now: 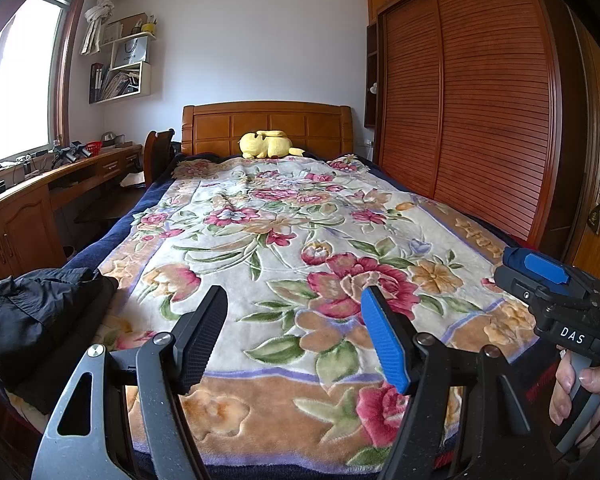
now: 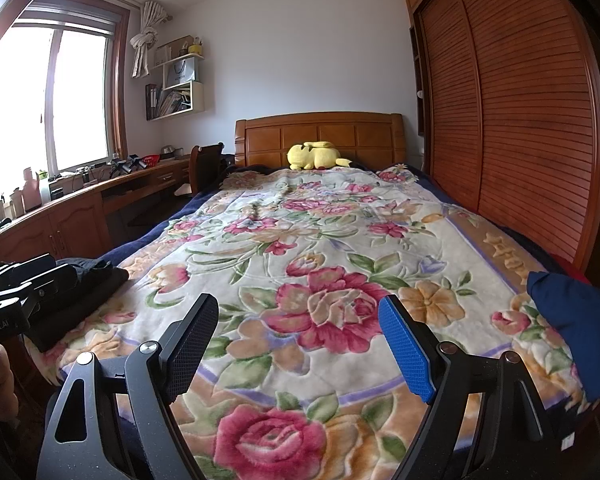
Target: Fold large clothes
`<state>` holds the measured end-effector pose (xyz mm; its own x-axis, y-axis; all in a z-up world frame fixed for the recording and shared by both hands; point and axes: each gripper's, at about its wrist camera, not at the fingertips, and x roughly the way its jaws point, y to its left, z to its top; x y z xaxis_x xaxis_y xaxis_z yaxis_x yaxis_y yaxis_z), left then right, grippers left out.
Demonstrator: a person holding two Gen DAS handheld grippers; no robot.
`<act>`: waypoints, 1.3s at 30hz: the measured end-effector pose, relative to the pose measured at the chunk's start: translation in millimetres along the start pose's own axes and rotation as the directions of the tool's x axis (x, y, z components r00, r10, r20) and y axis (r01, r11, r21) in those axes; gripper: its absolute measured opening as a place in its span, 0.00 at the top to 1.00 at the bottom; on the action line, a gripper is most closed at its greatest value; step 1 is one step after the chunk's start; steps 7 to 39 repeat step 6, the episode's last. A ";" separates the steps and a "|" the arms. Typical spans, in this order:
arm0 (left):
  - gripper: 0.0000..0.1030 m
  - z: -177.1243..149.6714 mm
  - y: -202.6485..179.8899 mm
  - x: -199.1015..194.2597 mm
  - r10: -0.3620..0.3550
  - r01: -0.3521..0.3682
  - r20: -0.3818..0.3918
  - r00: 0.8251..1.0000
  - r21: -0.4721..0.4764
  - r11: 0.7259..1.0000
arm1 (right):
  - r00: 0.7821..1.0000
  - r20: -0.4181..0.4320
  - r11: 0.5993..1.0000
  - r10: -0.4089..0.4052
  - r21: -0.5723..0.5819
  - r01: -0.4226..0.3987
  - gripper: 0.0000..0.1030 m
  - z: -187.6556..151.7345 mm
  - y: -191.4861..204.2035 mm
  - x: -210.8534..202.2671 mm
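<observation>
Above the near end of the floral blanket (image 1: 284,240), both the left gripper (image 1: 294,312) and the right gripper (image 2: 300,320) are held with fingers spread apart and nothing between them, while a black garment (image 1: 32,312) is laid on the blanket's left corner and a navy garment (image 2: 572,320) on its right edge.

Your left gripper (image 1: 294,334) had dark speckled arms with round silver screws, one ribbed black pad and one ribbed blue pad (image 1: 384,340). Your right gripper (image 2: 298,344) matched it. Its body showed white "DAS" lettering, a blue plate on top and a grey handle (image 1: 580,404).
</observation>
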<state>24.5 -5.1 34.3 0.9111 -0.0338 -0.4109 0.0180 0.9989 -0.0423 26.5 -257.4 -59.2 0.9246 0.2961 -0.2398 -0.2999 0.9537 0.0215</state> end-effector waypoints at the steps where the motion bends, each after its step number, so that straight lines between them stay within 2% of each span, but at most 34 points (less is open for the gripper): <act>1: 0.32 -0.1 -0.1 0.0 0.000 0.000 0.000 1.000 0.000 1.000 | 1.000 0.000 1.000 0.000 0.000 0.000 0.19 0.0 0.0 -0.1; 39: 0.32 -0.3 -0.3 -0.1 -0.001 0.001 0.000 1.000 -0.001 1.000 | 1.000 0.001 1.000 0.001 0.003 -0.001 0.19 -0.2 1.1 -0.6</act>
